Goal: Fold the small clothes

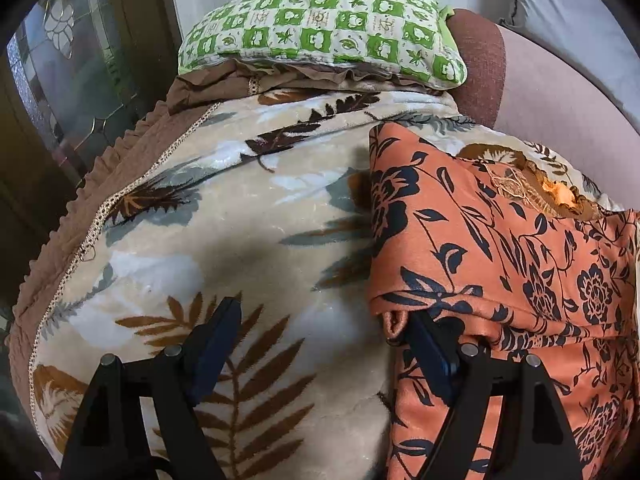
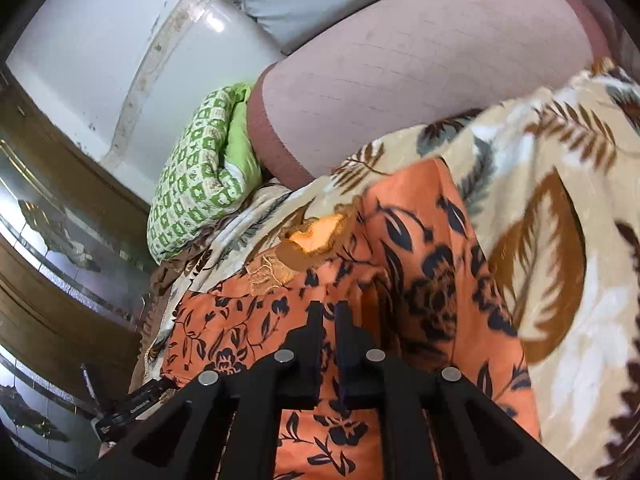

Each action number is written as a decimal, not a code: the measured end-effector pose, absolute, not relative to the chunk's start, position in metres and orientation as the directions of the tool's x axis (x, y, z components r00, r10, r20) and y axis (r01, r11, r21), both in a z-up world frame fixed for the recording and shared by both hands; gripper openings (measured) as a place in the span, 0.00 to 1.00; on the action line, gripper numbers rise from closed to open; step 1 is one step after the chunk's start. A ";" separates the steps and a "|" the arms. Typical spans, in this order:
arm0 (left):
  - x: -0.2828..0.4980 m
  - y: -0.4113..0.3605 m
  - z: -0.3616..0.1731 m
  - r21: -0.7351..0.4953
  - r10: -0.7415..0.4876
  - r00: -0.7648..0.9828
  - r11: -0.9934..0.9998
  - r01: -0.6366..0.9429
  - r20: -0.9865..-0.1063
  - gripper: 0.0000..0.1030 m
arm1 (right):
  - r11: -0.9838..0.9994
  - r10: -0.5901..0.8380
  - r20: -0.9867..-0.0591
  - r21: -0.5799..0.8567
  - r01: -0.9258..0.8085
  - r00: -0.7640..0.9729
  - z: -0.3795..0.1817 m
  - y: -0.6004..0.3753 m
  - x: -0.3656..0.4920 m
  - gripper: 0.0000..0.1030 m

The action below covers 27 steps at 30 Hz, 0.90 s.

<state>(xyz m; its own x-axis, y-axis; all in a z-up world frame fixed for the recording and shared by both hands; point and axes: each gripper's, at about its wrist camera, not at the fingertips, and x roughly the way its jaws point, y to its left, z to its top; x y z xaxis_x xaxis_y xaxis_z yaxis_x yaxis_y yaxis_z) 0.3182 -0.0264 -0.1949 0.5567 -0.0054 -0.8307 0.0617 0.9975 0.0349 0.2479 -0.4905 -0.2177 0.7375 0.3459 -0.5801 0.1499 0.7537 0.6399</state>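
on the leaf-print blanket [image 1: 224, 216] covering the bed, the left gripper [image 1: 320, 334] has its fingers wide apart; the left finger [image 1: 218, 332] stands over bare blanket, the right finger [image 1: 430, 350] is tucked under the near rolled edge of the orange floral garment [image 1: 500, 240], cloth draped over its tip. nothing lies pinched between the two fingers, only blanket showing in the gap

right gripper [image 2: 329, 316] fingers drawn together, a thin slit between them, tips set on the orange floral garment [image 2: 420, 280]; it looks clamped on a fold of that cloth, though the pinch itself is hidden by the finger tips

garment: orange with dark navy flowers and vines, lying toward the right side of the blanket in the left wrist view, partly folded, one layer doubled over with a rolled hem at the near edge. neckline with tan lace trim [image 1: 516, 188] at the far end, brighter orange inside showing

green-and-white checked pillow [image 1: 320, 28] at the far end of the bed, well apart from the garment, brown frilled bed cover [image 1: 80, 208] along the blanket's left edge
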 end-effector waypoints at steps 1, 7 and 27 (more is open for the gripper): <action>0.317 -0.027 -0.195 0.041 -0.003 0.559 0.997 0.065 -0.829 0.80 | 0.752 0.355 -0.592 0.641 0.156 0.723 -0.225 -0.488 0.247 0.08; 0.319 -0.023 -0.195 0.029 -0.011 0.554 0.998 0.063 -0.832 0.80 | 0.698 0.395 -0.519 0.706 0.120 0.758 -0.232 -0.485 0.243 0.10; 0.323 -0.020 -0.196 0.031 -0.006 0.551 0.998 0.057 -0.834 0.80 | 0.655 0.441 -0.607 0.721 0.225 0.661 -0.274 -0.482 0.287 0.69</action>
